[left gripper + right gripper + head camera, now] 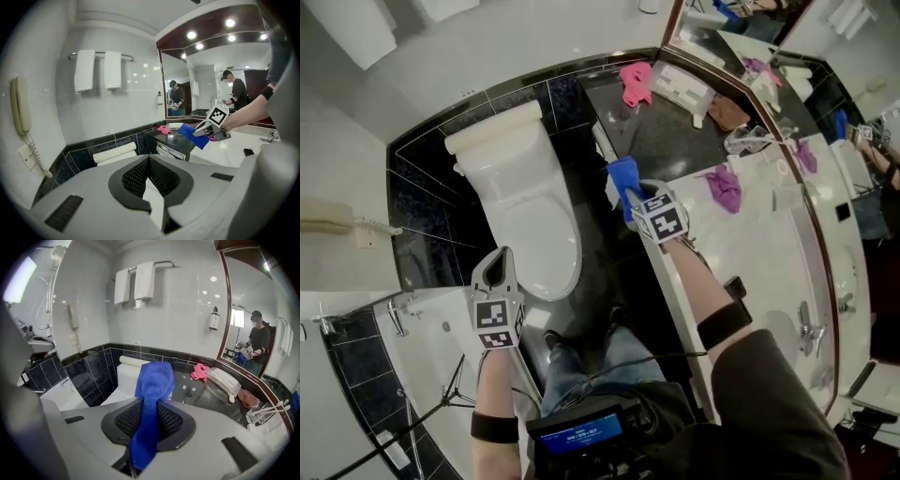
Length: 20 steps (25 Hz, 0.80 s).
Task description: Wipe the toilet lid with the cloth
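Near one toilet lid [539,225], right gripper [630,194] pinches one blue cloth [622,173]; left gripper [501,258], jaws together.

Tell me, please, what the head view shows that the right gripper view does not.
Only the head view: the left tool, shut, by the front of the toilet; the purple cloth on the white counter; and the person's legs.
Only the right gripper view: the shower hose on the wall, and the jaws of the right tool clamped on the blue cloth.
Both: the toilet with its lid down, the blue cloth, the pink cloth on the dark counter, and the wall phone.
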Each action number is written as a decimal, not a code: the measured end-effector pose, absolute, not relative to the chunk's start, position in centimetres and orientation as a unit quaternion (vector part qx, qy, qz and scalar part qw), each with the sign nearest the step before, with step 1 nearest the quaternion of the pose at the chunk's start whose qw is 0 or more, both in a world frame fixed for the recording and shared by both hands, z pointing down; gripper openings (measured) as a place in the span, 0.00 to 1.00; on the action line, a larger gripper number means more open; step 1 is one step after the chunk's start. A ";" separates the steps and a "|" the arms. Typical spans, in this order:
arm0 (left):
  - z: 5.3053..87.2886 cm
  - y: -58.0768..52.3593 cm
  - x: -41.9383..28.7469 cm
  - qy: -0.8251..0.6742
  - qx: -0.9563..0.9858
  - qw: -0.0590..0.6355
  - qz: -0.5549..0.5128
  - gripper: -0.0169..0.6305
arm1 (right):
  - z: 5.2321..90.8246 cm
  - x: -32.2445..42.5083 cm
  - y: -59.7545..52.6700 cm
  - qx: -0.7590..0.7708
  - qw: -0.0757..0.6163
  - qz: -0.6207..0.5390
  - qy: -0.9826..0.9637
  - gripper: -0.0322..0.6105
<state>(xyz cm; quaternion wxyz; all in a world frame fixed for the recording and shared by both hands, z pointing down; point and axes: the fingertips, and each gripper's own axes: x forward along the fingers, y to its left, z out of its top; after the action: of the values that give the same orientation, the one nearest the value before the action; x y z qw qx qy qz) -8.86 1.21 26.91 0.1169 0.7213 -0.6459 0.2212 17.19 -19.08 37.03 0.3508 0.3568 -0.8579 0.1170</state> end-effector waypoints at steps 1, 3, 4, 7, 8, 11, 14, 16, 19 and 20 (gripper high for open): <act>26.6 1.8 -9.4 -0.648 0.720 0.116 0.219 0.03 | 35.8 16.4 -18.1 0.353 0.342 0.114 -0.863 0.19; 26.1 3.1 -10.7 -0.654 0.716 0.114 0.215 0.03 | 33.4 14.6 -15.7 0.342 0.323 0.110 -0.875 0.19; 25.8 3.9 -11.5 -0.657 0.714 0.114 0.213 0.03 | 32.7 13.9 -14.5 0.336 0.317 0.109 -0.880 0.19; 24.7 5.9 -13.4 -0.668 0.708 0.112 0.200 0.03 | 30.5 11.9 -10.5 0.320 0.302 0.105 -0.892 0.19; 24.4 6.6 -14.0 -0.672 0.705 0.111 0.196 0.03 | 29.6 11.2 -9.2 0.316 0.296 0.104 -0.895 0.19; 23.8 8.4 -15.5 -0.680 0.700 0.108 0.190 0.03 | 27.2 9.3 -5.8 0.307 0.279 0.104 -0.904 0.19; 23.5 10.2 -16.7 -0.685 0.697 0.108 0.184 0.03 | 26.6 7.8 -3.3 0.299 0.275 0.100 -0.908 0.19; 23.5 11.1 -17.4 -0.688 0.694 0.108 0.183 0.03 | 26.4 6.7 -2.3 0.293 0.274 0.099 -0.911 0.19; 23.7 12.2 -18.2 -0.691 0.690 0.108 0.188 0.03 | 26.4 5.3 -1.0 0.282 0.276 0.094 -0.914 0.19; 23.7 12.4 -18.4 -0.691 0.689 0.108 0.190 0.03 | 26.5 4.8 -0.7 0.277 0.278 0.093 -0.915 0.19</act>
<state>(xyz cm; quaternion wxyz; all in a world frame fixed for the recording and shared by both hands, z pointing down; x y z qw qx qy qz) -18.39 12.35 23.70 0.1082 0.6895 -0.6907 0.1895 4.76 -0.71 26.51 0.2784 0.2775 -0.9148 0.0927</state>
